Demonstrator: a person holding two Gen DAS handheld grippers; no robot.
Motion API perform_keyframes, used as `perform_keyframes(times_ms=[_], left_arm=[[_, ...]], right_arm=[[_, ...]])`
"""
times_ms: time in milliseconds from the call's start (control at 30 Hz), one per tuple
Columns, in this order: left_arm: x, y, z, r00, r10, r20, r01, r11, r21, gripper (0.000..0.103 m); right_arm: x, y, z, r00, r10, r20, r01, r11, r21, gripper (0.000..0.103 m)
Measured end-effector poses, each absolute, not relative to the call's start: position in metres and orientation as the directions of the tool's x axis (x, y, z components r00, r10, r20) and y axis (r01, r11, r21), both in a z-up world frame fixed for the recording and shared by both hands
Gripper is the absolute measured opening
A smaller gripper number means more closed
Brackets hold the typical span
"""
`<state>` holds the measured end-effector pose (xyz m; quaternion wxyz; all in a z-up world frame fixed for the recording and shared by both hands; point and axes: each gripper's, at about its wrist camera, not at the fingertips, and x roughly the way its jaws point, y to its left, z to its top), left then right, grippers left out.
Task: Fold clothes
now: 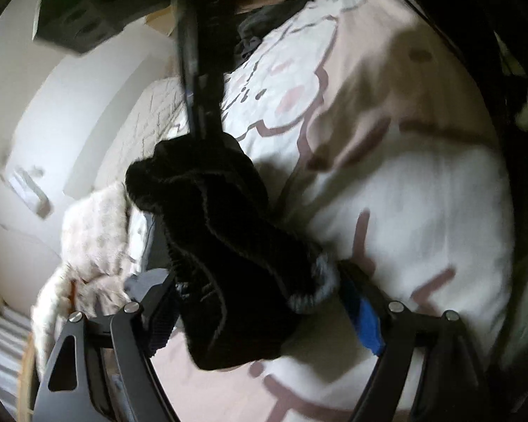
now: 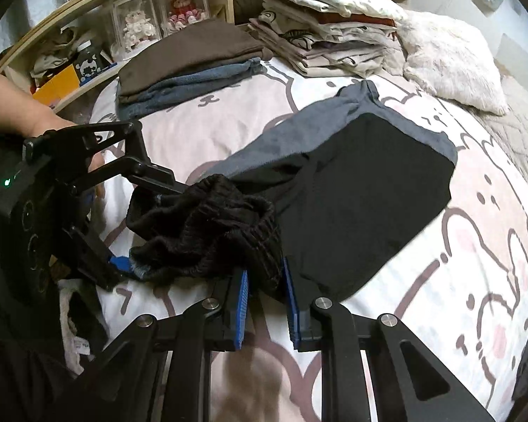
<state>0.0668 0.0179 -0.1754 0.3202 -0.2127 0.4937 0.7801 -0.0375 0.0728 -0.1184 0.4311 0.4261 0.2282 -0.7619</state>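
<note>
A black ribbed knit bundle [image 2: 207,225] with a grey edge hangs bunched above the bed. My right gripper [image 2: 265,270] is shut on its lower fold, which sits pinched between the blue pads [image 2: 241,302]. My left gripper [image 2: 151,228] comes in from the left, with a hand [image 2: 24,105] behind it. Its jaws stand wide open with the bundle between them. In the left wrist view the knit bundle [image 1: 221,232] fills the gap of the left gripper [image 1: 257,277], and the right gripper [image 1: 207,137] reaches down from above into the bundle's top.
A folded black and grey garment [image 2: 369,193] lies on the bear-print bed cover [image 2: 475,281]. Behind it stand a brown and blue denim stack [image 2: 193,59], a pale clothes pile [image 2: 327,24] and a fluffy cushion [image 2: 450,59]. A shelf [image 2: 151,21] with dolls borders the bed's far side.
</note>
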Motion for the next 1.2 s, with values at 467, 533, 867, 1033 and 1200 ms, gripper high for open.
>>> perform_keyframes(times_ms=[467, 533, 867, 1033, 1200], left_arm=[[0.059, 0.026, -0.164, -0.511, 0.324, -0.797, -0.832, -0.420, 0.363, 0.032], [0.055, 0.025, -0.159, -0.497, 0.335, -0.801, -0.832, -0.446, 0.330, 0.030], [0.028, 0.010, -0.137, -0.473, 0.388, -0.791, -0.808, -0.549, 0.214, 0.028], [0.037, 0.006, -0.137, -0.561, 0.368, -0.741, -0.786, -0.517, 0.339, 0.044], [0.043, 0.005, -0.147, -0.622, 0.342, -0.705, -0.760, -0.478, 0.439, 0.065]], right_arm=[[0.077, 0.079, -0.179, -0.666, -0.381, -0.641, 0.713, -0.070, -0.698, 0.070], [0.086, 0.084, -0.190, -0.678, -0.398, -0.618, 0.668, 0.018, -0.744, 0.070], [0.098, 0.074, -0.225, -0.721, -0.528, -0.450, 0.411, 0.198, -0.890, 0.070], [0.074, 0.056, -0.204, -0.691, -0.520, -0.502, 0.526, 0.114, -0.843, 0.030], [0.041, 0.047, -0.174, -0.660, -0.450, -0.602, 0.688, -0.040, -0.724, 0.026]])
